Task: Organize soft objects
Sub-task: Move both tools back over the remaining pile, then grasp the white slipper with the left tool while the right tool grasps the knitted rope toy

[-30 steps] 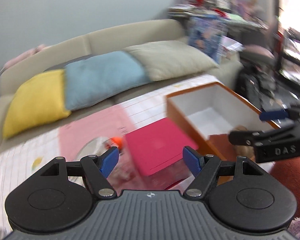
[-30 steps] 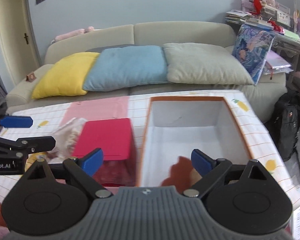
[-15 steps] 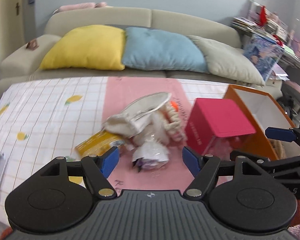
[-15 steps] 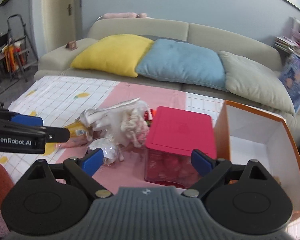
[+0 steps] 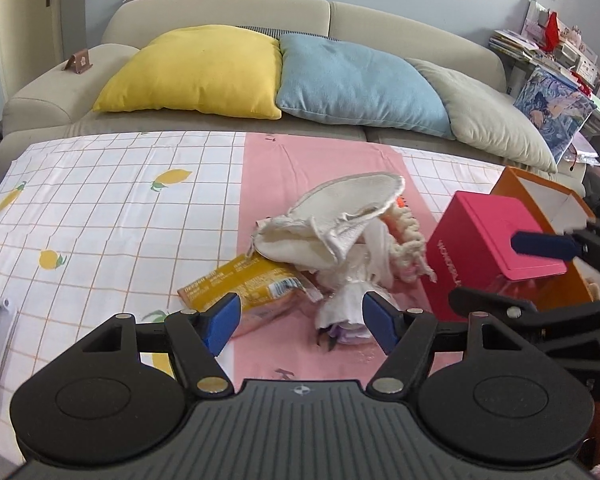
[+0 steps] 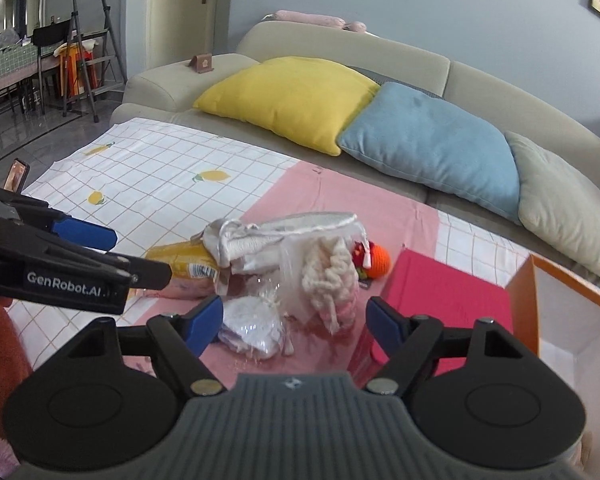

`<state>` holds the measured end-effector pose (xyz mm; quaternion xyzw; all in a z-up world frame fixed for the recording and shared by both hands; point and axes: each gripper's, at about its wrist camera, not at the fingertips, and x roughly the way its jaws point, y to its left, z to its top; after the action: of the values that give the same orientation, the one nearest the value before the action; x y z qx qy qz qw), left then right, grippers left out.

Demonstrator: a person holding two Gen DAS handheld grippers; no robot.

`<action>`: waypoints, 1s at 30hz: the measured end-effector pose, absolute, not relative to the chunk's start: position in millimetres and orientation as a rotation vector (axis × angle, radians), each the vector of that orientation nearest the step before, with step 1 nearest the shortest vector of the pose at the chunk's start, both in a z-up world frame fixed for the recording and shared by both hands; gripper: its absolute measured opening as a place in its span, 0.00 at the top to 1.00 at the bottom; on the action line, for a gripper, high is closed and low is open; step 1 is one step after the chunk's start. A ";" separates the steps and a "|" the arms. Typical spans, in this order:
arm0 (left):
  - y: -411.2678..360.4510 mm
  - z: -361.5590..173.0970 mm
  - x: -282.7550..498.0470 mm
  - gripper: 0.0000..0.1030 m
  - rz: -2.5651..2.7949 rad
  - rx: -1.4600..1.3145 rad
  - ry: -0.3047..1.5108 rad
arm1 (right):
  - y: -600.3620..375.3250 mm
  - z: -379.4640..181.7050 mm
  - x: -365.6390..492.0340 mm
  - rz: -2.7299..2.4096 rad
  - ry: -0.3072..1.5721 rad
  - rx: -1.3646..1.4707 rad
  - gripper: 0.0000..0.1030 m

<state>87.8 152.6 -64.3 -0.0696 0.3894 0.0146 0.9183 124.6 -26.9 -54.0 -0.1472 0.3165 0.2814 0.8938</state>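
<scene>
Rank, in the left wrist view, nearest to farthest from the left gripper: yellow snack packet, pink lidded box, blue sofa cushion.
From the left gripper:
1. Yellow snack packet, just ahead, left of centre.
2. Pink lidded box, farther right.
3. Blue sofa cushion, on the sofa behind.

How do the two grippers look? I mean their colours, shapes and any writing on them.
Both are matte black plastic. The left gripper and the right gripper each have two round discs, silver rivets on angled linkage arms, a ribbed grey centre plate with a small emblem, and blue fingertips. Seen from the right wrist, the left gripper's side bears white "GenRobot.AI" lettering. No cables or sleeves show.
</scene>
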 end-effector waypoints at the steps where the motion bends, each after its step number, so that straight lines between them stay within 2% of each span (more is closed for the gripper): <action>1: 154.9 -65.7 90.9 0.21 0.031 -0.136 0.806 | -21.7 -54.7 128.8 0.589 0.652 -0.318 0.25; 6: 168.7 -72.2 106.1 0.22 0.043 -0.113 0.833 | 6.8 -57.7 150.6 0.622 0.627 -0.391 0.25; 9: 170.3 -72.7 116.4 0.29 0.042 -0.066 0.838 | 23.8 -62.3 162.3 0.629 0.634 -0.444 0.28; 10: 170.1 -72.2 119.4 0.28 0.037 -0.039 0.833 | 26.8 -63.7 166.2 0.628 0.643 -0.448 0.30; 11: 170.0 -71.1 121.9 0.26 0.010 -0.020 0.823 | 27.9 -65.0 169.5 0.620 0.648 -0.450 0.40; 12: 169.4 -69.1 124.0 0.25 -0.019 -0.009 0.811 | 26.4 -65.8 172.5 0.610 0.652 -0.456 0.46; 14: 166.1 -66.1 128.0 0.20 -0.066 0.017 0.790 | 20.1 -65.9 178.0 0.599 0.665 -0.452 0.46; 21: 122.4 -75.1 159.7 0.20 -0.163 0.284 0.773 | -9.0 -65.1 192.8 0.522 0.685 -0.445 0.46; 27: 99.2 -94.2 195.4 0.28 -0.276 0.351 0.838 | -11.9 -72.3 197.6 0.524 0.697 -0.464 0.46; 29: 95.9 -100.1 203.4 0.42 -0.256 0.386 0.861 | -11.7 -74.0 200.0 0.535 0.697 -0.480 0.46; 30: 95.8 -102.0 205.7 0.45 -0.244 0.401 0.869 | -11.2 -74.5 201.5 0.541 0.696 -0.491 0.46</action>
<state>205.7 95.8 -102.0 0.1924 0.4172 -0.1173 0.8804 201.5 -11.2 -74.5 -0.2351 0.3333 0.2593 0.8754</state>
